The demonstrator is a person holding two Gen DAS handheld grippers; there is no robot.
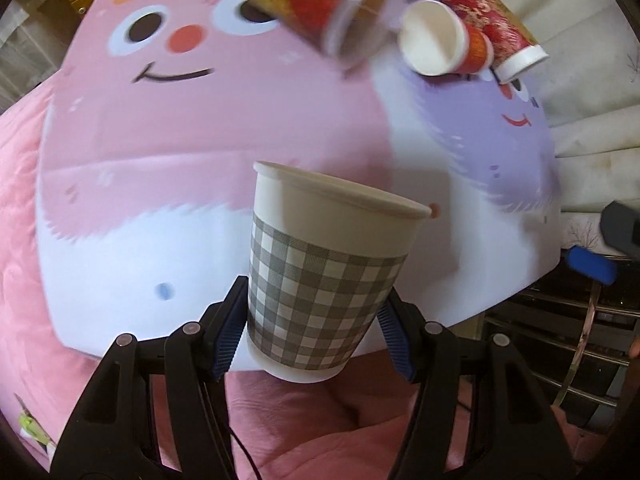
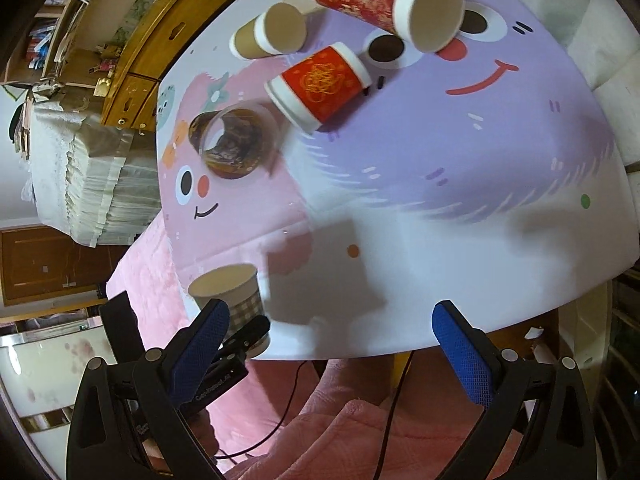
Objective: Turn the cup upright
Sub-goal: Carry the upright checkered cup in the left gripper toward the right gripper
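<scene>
My left gripper is shut on a grey-checked paper cup, held mouth-up and slightly tilted above the near edge of the cartoon table mat. The same cup shows at the lower left of the right wrist view, with the left gripper's fingers on it. My right gripper is open and empty, near the mat's front edge.
Several cups lie on their sides at the far end: a dark patterned cup, a small red cup, a tall red cup and a brown cup. Pink blanket lies below. A wooden cabinet stands beyond.
</scene>
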